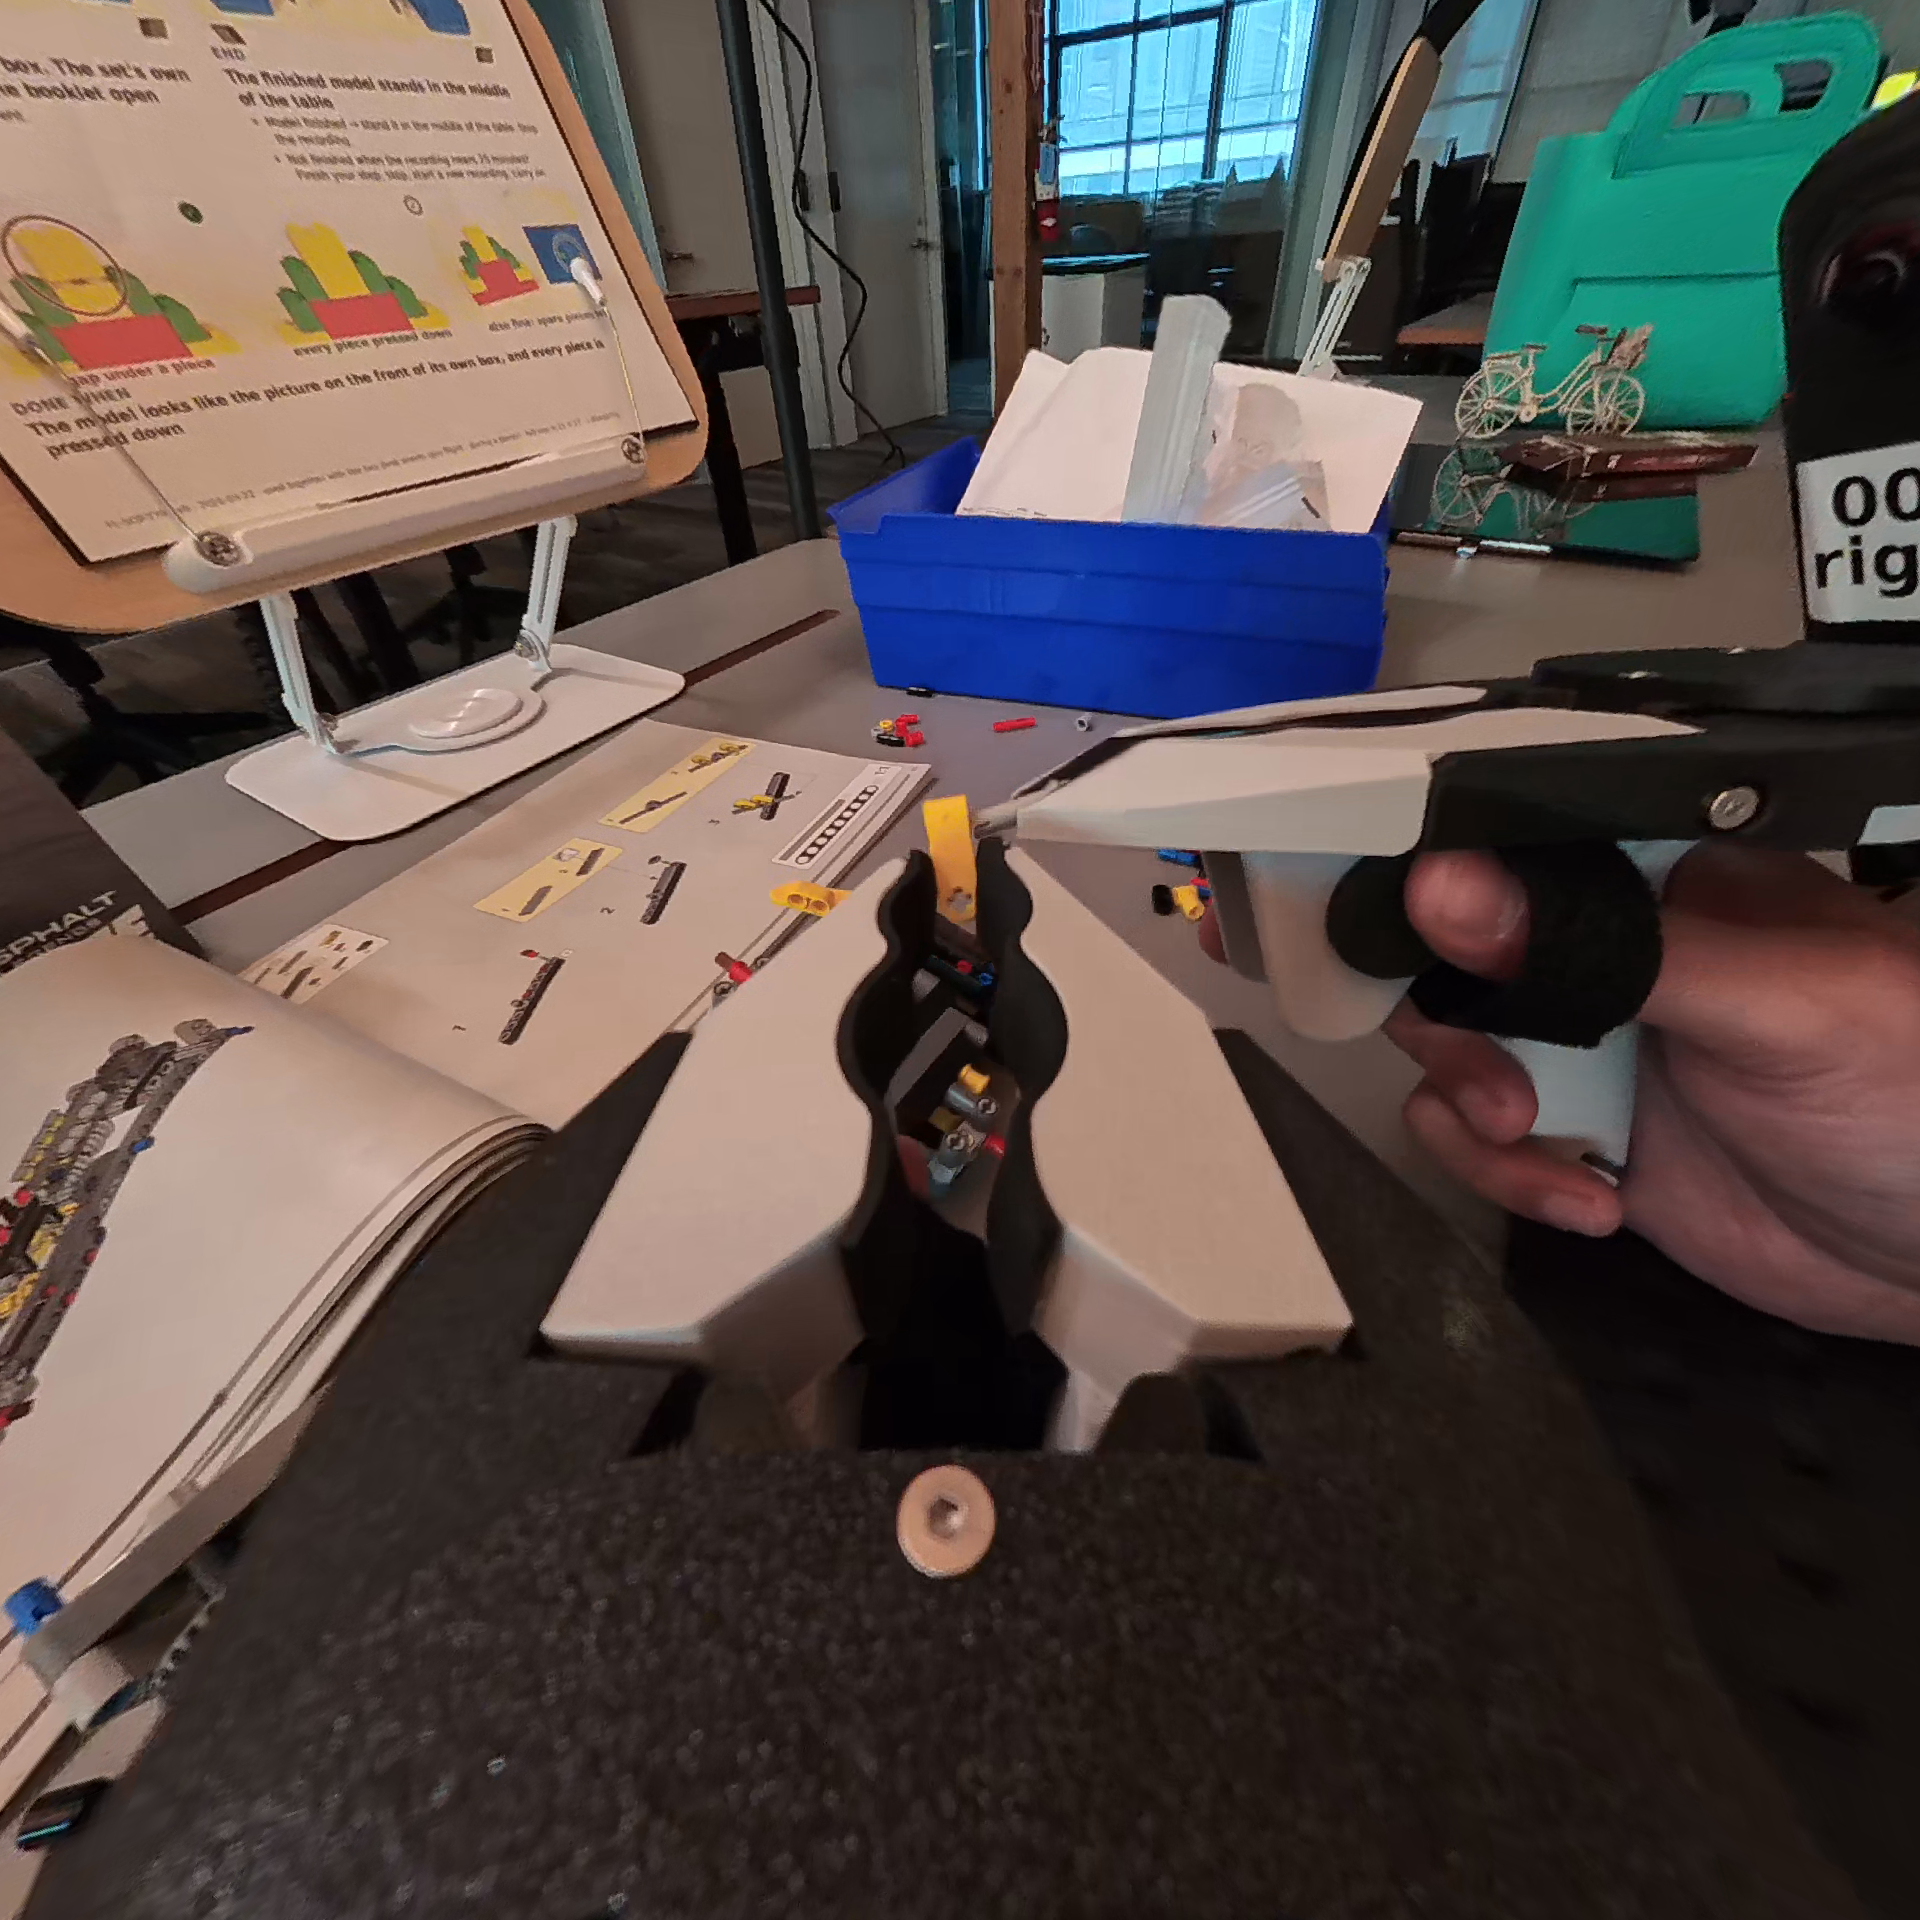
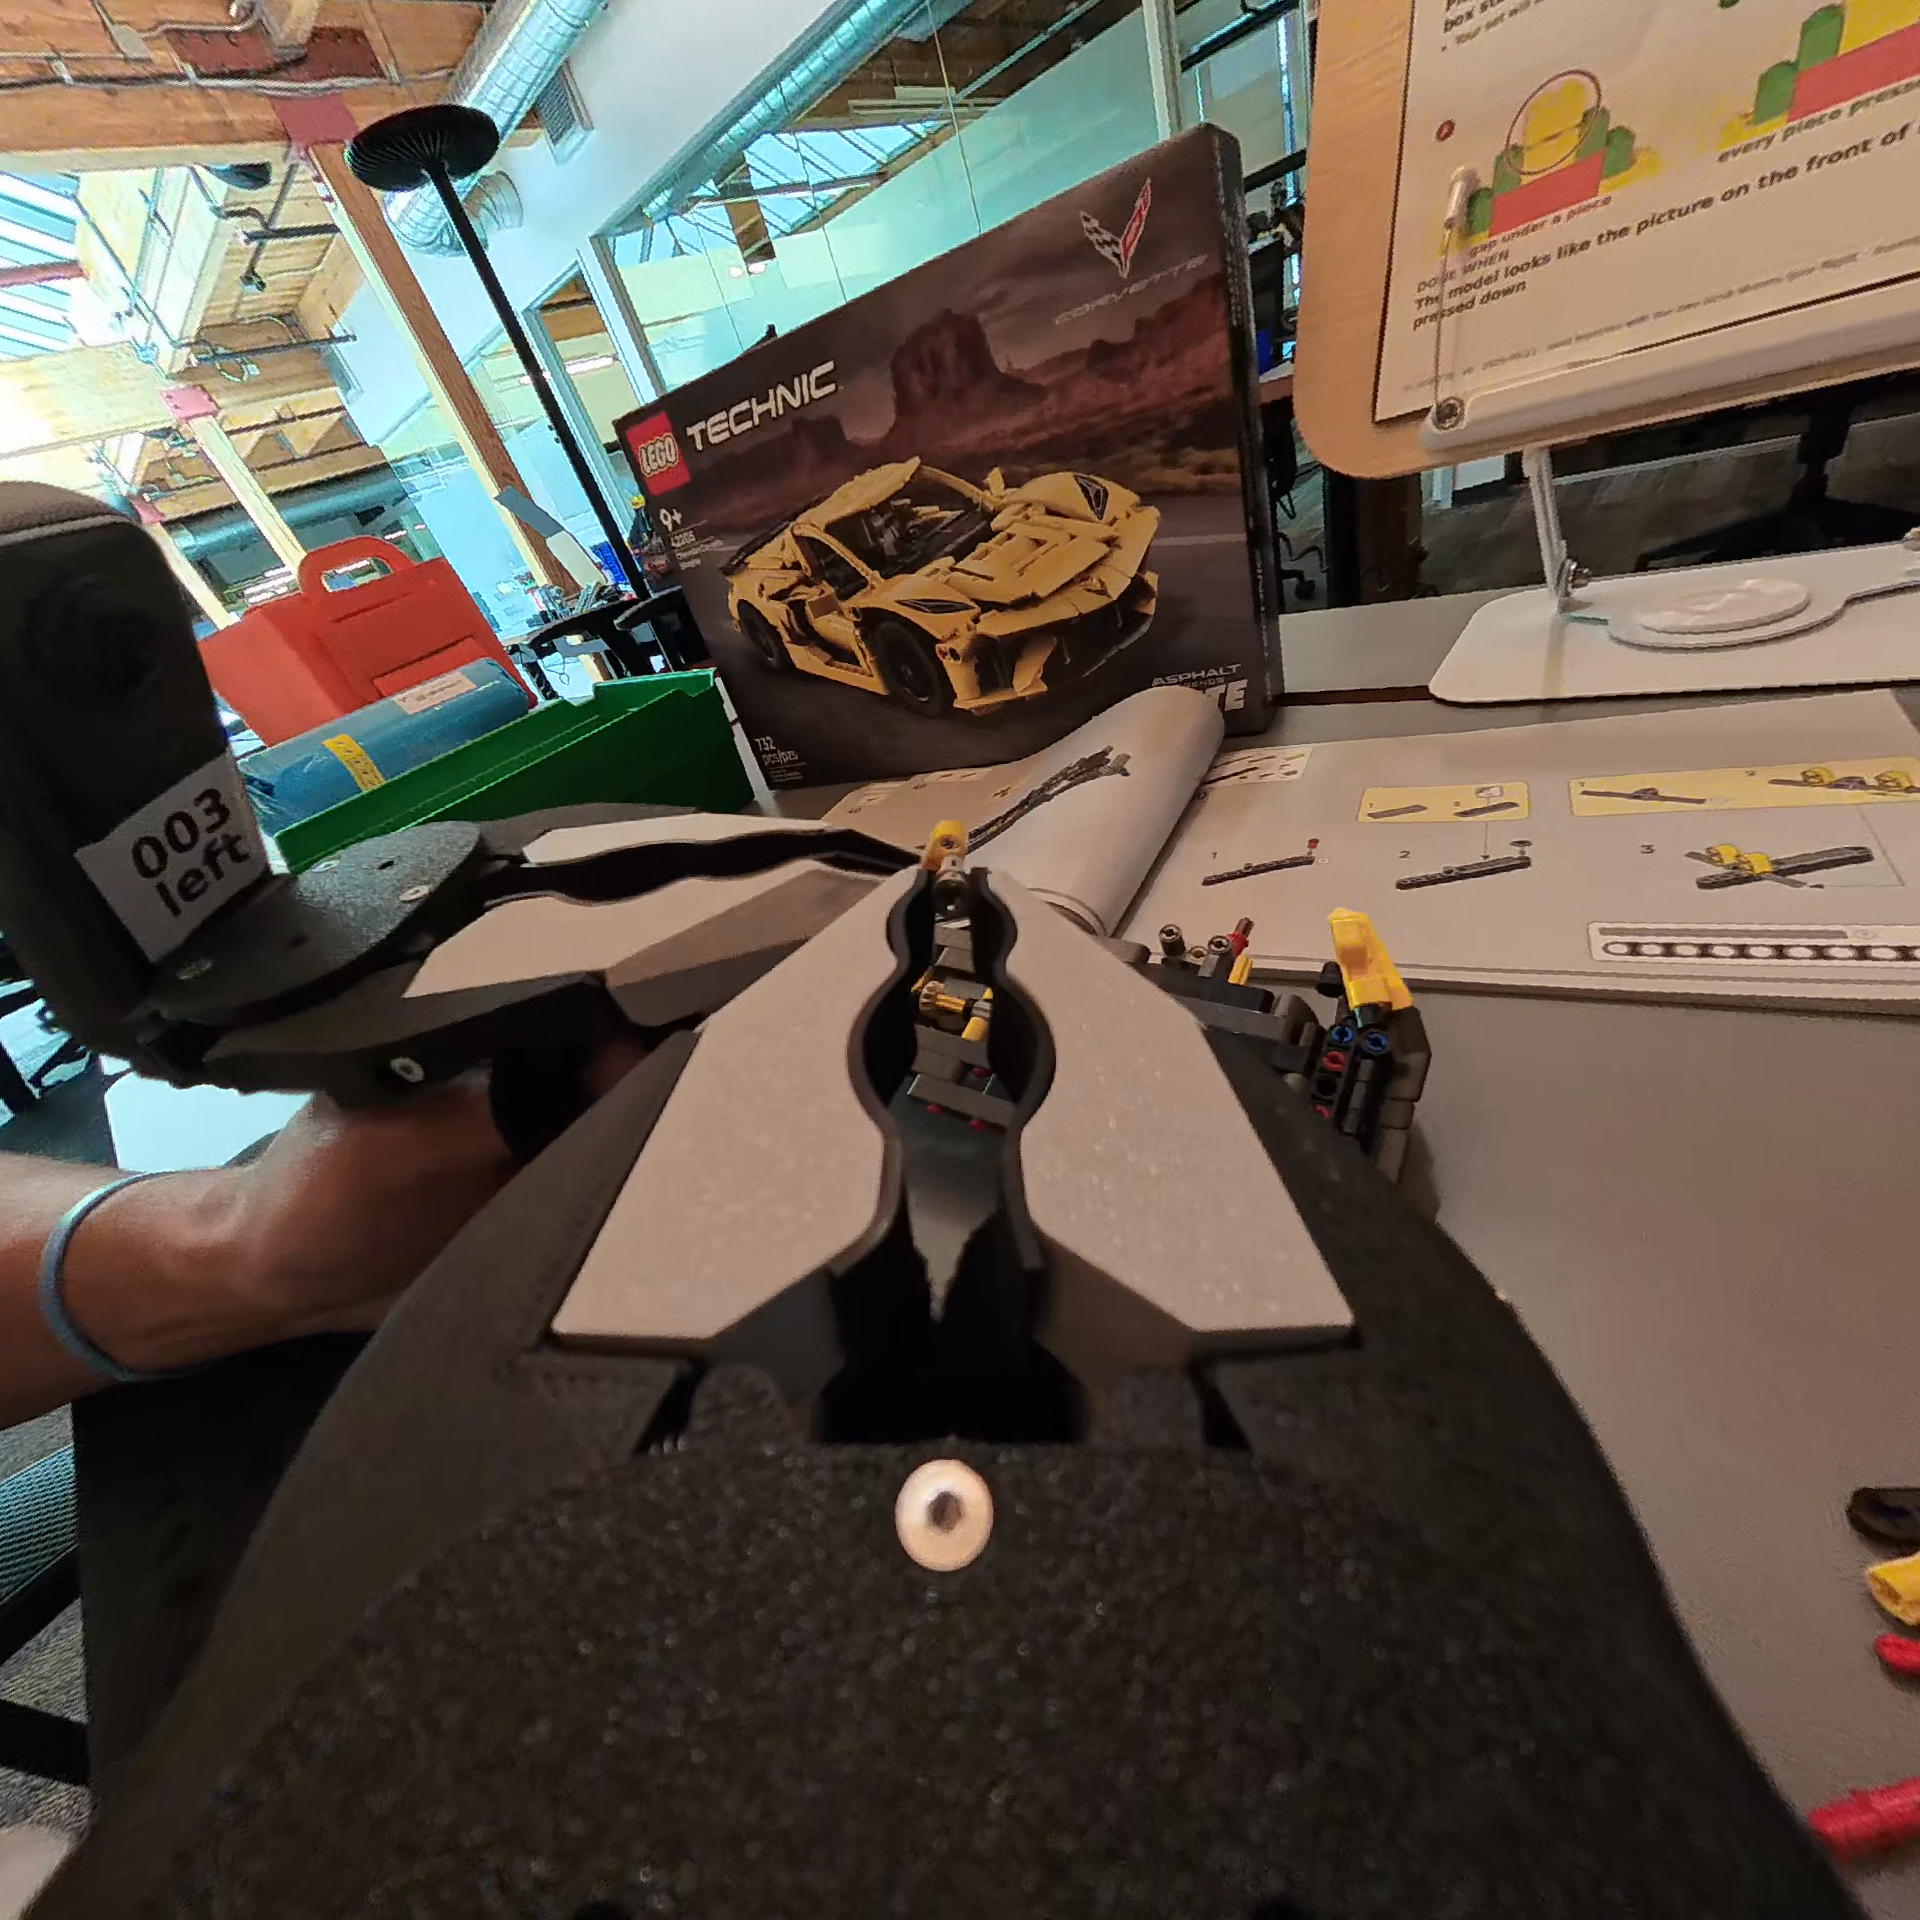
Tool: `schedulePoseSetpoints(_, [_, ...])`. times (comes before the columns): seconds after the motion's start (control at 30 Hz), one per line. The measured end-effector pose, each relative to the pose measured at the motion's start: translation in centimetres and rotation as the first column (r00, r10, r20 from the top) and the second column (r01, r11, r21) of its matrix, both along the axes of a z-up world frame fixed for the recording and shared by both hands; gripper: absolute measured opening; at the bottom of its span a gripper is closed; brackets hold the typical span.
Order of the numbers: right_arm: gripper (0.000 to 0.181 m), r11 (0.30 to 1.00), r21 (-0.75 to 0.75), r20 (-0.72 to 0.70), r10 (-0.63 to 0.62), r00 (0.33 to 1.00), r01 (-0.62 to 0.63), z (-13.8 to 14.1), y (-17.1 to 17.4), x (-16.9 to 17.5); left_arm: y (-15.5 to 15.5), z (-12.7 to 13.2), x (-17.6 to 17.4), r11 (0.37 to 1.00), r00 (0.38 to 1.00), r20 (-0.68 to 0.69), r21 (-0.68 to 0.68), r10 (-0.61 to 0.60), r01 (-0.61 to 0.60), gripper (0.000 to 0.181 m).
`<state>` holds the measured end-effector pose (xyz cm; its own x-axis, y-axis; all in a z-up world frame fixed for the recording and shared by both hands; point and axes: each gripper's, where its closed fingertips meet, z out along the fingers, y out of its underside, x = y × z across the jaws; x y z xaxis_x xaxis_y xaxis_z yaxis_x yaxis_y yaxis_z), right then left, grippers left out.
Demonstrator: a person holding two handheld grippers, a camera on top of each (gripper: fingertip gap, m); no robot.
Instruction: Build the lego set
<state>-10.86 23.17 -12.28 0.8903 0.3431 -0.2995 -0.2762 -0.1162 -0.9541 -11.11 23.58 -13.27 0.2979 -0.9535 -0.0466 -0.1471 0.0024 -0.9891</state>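
Observation:
My left gripper (image 1: 951, 868) is shut on a black lego assembly (image 1: 961, 1091) with yellow and grey pins, held above the table. A yellow beam (image 1: 948, 842) stands up from it just past the fingertips. My right gripper (image 1: 987, 826) comes in from the right, and its tip touches that beam. In the right wrist view the right gripper (image 2: 951, 883) is shut on a small pin (image 2: 945, 840) with a yellow end. The assembly (image 2: 1309, 1039) shows behind and to its right, with the yellow beam (image 2: 1361, 956). The left gripper (image 2: 894, 847) reaches in from the left.
An open instruction booklet (image 1: 582, 883) lies on the grey table, with a yellow connector (image 1: 805, 896) on it. Loose pieces (image 1: 904, 730) lie before a blue bin (image 1: 1112, 613). A document stand (image 1: 457, 727) is at back left. The set's box (image 2: 987, 468) stands beside a green bin (image 2: 520, 758).

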Motion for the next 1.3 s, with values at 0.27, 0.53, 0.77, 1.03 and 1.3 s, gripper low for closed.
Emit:
schedulePoseSetpoints(0.27, [0.005,1.0,0.016,-0.003,0.003,1.0,-0.003,0.24,-0.13,0.05,-0.25,0.03,-0.02,0.999,1.0,-0.008,0.037,-0.003,0.003,0.006])
schedulePoseSetpoints(0.53, [0.005,1.0,0.012,0.061,-0.021,0.998,0.02,-0.04,0.04,-0.02,-0.22,-0.22,0.03,0.998,1.0,0.007,-0.058,-0.021,0.022,0.006])
schedulePoseSetpoints(0.77, [0.005,1.0,0.007,0.026,0.006,1.0,-0.006,-0.1,0.08,-0.17,-0.23,-0.29,-0.08,1.0,1.0,-0.02,0.027,-0.007,0.007,0.006])
schedulePoseSetpoints(1.03, [0.005,0.998,-0.001,-0.041,0.055,0.998,-0.055,-0.16,-0.14,-0.29,-0.44,-0.31,-0.24,0.98,0.997,-0.075,0.201,0.017,-0.002,0.005])
schedulePoseSetpoints(1.3, [0.005,0.995,-0.011,-0.029,0.094,0.995,-0.095,-0.49,-0.17,-0.72,-0.6,-0.49,-0.59,0.989,0.997,-0.054,0.13,-0.061,0.067,0.006])
